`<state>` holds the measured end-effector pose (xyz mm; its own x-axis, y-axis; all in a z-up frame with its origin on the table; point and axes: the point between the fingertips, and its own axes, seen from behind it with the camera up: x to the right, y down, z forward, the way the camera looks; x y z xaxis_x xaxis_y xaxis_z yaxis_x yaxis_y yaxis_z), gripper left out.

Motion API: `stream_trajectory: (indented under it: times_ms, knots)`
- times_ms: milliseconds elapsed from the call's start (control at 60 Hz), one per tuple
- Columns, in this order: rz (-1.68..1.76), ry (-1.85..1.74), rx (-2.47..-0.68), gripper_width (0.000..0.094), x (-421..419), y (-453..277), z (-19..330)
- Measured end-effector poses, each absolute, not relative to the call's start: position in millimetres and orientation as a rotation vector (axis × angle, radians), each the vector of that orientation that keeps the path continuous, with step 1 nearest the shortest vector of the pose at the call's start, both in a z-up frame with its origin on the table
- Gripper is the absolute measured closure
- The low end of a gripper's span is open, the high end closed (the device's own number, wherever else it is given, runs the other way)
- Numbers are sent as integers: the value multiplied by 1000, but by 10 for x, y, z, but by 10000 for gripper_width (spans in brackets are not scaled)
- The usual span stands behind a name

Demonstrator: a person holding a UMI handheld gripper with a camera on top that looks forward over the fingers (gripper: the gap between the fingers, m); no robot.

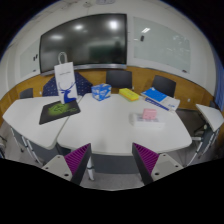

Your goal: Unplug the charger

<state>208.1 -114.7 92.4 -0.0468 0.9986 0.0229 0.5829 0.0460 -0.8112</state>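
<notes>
Big room w/ a dark wall screen (92,38) at the back, chairs (120,78) round a cluster of white tables; the table (105,125) surface takes up most of the middle. On it, going big to small: a white paper bag (65,80) standing upright, a dark flat mat (56,111) in front of it, a blue/white booklet (157,96), a blue box (101,92), a yellow thing (129,95), and a small pink item (149,115).

Charger: tbh can't pick it out anywhere. No plug, brick or cable I can make out, so which way it points and its long axis = can't tell from here. Guessing though: a charger's prob light, hard plastic, kinda slick, seated tight in the socket. I'd take it by the body, across the flat sides, not the cord, and pull straight out along the prongs.

Gripper (110,160) is released, fingers spread wide, nothing between them, hanging well back from the table edge.
</notes>
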Motion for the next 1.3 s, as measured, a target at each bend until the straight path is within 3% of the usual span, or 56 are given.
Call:
stream_trajectory:
  times_ms: [217,533,1300]
  knots:
    - [785,-1563,-1646,81,1914,-285,909]
    - [776,-1465,-1645,77,1509,422,792]
    - [936,-1498,-1571,80,-360,622,227]
